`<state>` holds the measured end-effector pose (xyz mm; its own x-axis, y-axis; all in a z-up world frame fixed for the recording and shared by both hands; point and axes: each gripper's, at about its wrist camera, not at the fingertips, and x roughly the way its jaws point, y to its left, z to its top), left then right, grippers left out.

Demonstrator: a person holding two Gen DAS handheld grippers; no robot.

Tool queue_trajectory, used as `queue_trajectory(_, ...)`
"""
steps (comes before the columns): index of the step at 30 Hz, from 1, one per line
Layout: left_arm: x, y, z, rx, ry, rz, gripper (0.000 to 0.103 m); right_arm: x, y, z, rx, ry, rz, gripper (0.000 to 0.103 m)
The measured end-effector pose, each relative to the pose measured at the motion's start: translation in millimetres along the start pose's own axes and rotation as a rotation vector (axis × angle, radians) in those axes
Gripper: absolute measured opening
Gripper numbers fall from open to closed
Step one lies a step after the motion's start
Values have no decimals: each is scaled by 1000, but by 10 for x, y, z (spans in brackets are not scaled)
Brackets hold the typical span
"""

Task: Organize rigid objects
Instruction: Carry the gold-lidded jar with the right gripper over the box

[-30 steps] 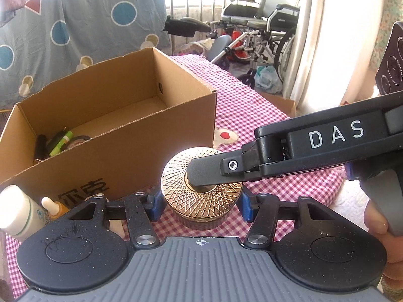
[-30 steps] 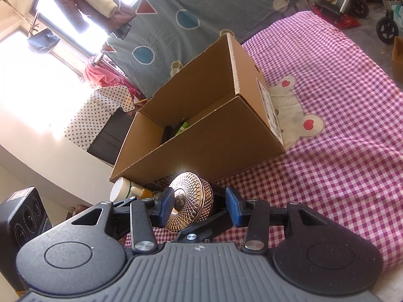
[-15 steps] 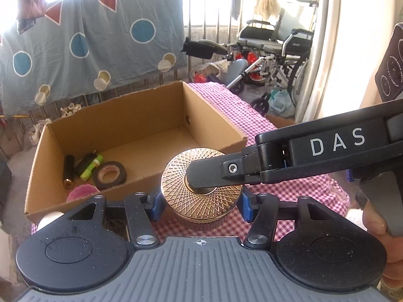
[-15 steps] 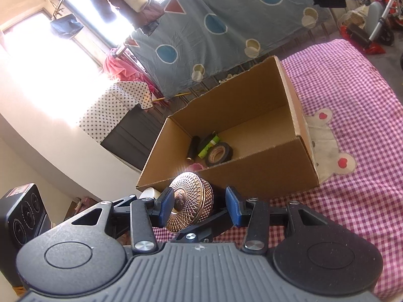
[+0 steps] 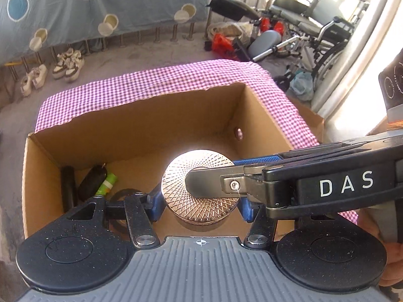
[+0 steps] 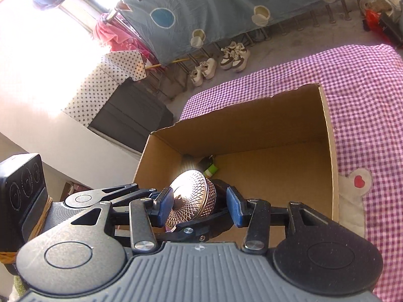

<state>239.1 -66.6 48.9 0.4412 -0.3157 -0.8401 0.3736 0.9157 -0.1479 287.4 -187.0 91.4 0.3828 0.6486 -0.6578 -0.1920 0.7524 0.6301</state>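
A round copper tin with an engraved lid (image 5: pixel 201 186) is held by both grippers above the inside of the open cardboard box (image 5: pixel 141 115). My left gripper (image 5: pixel 200 205) is shut on the tin's sides. My right gripper (image 6: pixel 199 207) is shut on its top and bottom; one right finger (image 5: pixel 214 183) lies across the lid. The tin also shows in the right wrist view (image 6: pixel 194 196), tilted on edge over the box (image 6: pixel 252 130).
On the box floor at the left lie a black cylinder (image 5: pixel 67 186), a dark key fob (image 5: pixel 92 181), a green tube (image 5: pixel 107 183) and a tape roll (image 5: pixel 121 193). The box stands on a purple checked cloth (image 5: pixel 156 83). Shoes (image 5: pixel 68 65) and a wheelchair (image 5: pixel 314 27) stand beyond the table.
Both grippers have lifted the tin from the cloth in front of the box, up and forward over the near wall. It now hangs above the box interior.
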Motion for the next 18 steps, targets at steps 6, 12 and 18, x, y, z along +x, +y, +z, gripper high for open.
queue_trajectory(6,464,259,247,-88,99,37,56,526,-216,389,7,83,-36,50)
queue_trajectory(12,782,422,387,-158,157,63,56,879,-410,583,15,136,-62,50)
queue_trajectory(18,952,526,398,-191,191,79,56,1115,-502,652,18,170,-81,50)
